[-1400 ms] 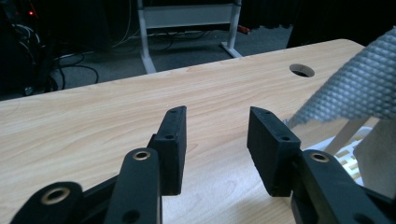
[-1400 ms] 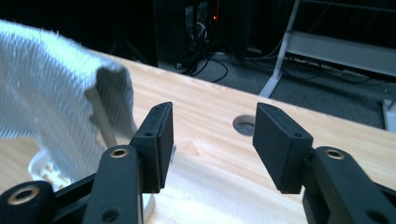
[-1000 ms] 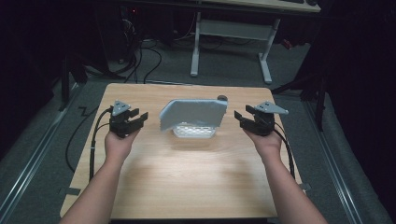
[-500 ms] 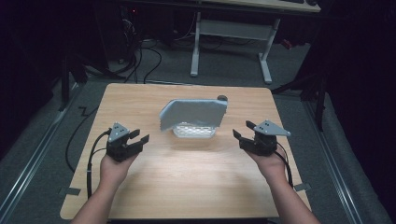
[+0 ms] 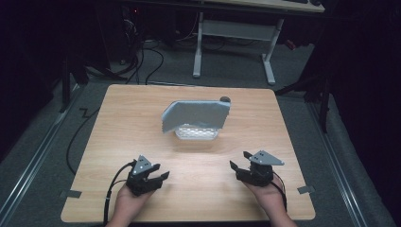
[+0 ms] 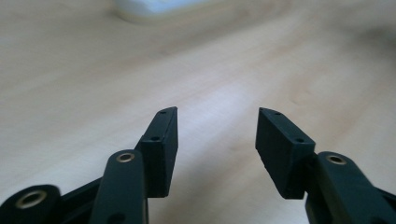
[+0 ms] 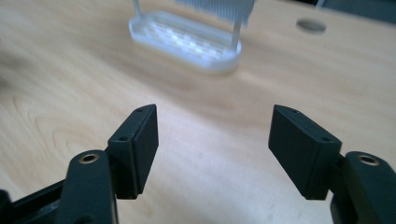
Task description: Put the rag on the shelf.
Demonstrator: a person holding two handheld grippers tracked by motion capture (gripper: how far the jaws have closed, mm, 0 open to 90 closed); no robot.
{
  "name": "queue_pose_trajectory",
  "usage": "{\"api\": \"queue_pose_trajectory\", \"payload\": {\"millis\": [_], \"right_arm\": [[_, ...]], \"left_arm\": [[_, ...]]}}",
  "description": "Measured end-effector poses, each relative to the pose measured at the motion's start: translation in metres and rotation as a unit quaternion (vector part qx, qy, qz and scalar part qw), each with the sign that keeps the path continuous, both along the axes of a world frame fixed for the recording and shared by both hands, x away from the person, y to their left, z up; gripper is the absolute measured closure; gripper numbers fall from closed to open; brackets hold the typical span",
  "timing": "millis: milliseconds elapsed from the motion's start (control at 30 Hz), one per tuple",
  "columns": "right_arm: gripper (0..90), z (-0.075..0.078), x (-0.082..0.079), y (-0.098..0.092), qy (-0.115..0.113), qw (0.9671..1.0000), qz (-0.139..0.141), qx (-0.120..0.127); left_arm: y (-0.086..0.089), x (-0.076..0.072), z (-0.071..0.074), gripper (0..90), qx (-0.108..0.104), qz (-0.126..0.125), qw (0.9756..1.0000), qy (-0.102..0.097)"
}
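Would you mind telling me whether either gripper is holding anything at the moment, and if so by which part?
Nothing is held. The left gripper and right gripper both have their jaws open over bare table, short of the white tray.

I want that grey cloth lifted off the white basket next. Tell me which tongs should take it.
Right, marginally. The right tongs are open, and their own view looks straight at the white basket and the grey cloth. The left tongs, also open, catch just the basket's edge.

Left: we hold our black two-jaw left gripper (image 5: 160, 177) low at the near edge, jaws parted, nothing between them.
Right: our black two-jaw right gripper (image 5: 239, 161) matches, jaws spread wider, nothing between them.
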State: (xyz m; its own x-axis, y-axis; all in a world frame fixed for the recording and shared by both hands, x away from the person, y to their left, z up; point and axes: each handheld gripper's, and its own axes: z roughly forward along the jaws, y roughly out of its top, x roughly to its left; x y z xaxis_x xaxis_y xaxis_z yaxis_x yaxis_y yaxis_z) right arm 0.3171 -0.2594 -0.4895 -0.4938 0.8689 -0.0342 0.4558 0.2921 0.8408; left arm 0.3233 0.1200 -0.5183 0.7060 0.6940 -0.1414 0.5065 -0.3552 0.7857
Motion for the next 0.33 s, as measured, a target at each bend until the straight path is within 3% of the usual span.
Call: {"api": "queue_pose_trajectory", "payload": {"millis": [100,133,167,233,333], "right_arm": [[37.8,-0.023,-0.014,-0.007,-0.001,0.9997,-0.023,0.003],[34.5,-0.026,-0.015,-0.01,0.02,0.9995,-0.022,0.009],[33.5,-0.025,-0.014,-0.011,0.022,0.9996,-0.018,0.006],[35.7,-0.023,-0.015,-0.012,-0.002,0.9998,-0.02,-0.006],[35.6,-0.025,-0.011,-0.015,0.012,0.9996,-0.025,0.008]], "left_arm": [[-0.007,-0.003,-0.005,47.5,0.015,-0.015,0.9998,0.004],[-0.007,-0.001,-0.006,46.9,0.012,-0.012,0.9998,0.004],[-0.006,0.001,-0.007,46.7,0.007,-0.009,0.9999,0.006],[-0.003,0.005,-0.007,46.5,-0.002,-0.001,0.9999,0.014],[0.001,0.007,-0.008,45.2,-0.005,0.005,0.9998,0.017]]}}
